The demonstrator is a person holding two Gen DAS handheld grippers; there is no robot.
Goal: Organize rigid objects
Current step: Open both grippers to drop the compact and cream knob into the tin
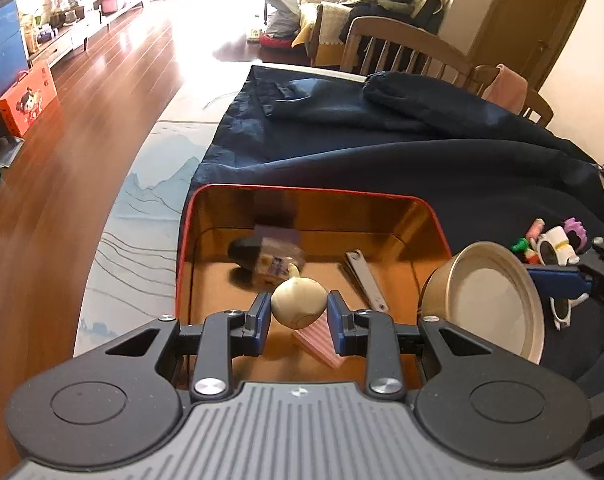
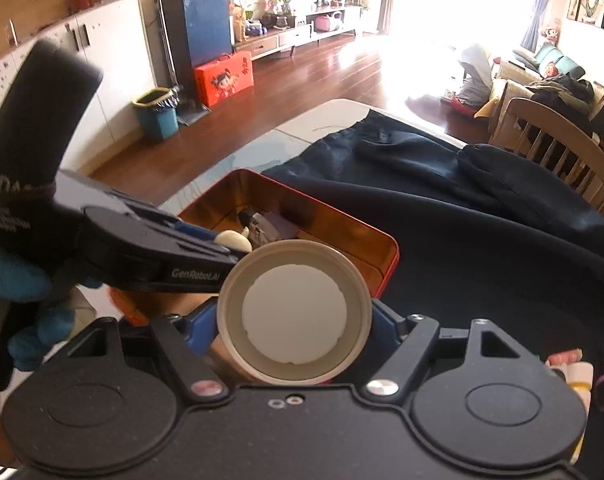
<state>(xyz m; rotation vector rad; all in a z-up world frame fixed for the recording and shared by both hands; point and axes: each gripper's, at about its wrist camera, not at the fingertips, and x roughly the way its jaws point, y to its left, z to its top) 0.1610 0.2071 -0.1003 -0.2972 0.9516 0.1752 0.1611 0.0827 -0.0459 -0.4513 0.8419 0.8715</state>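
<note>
Now the left gripper (image 1: 299,316) pinches a small cream rounded gourd-shaped piece (image 1: 297,307) at its widest part, just above the open red-rimmed golden metal tin (image 1: 430,216). It looks light, hard and smooth, so it could slip. The right gripper (image 2: 293,316) clamps a round metal lid with white liner (image 2: 294,318) by its rim, beside the tin's wall; open floor lies between the grey metal clippers (image 1: 366,280) and the pink ribbed block (image 1: 322,344)
</note>
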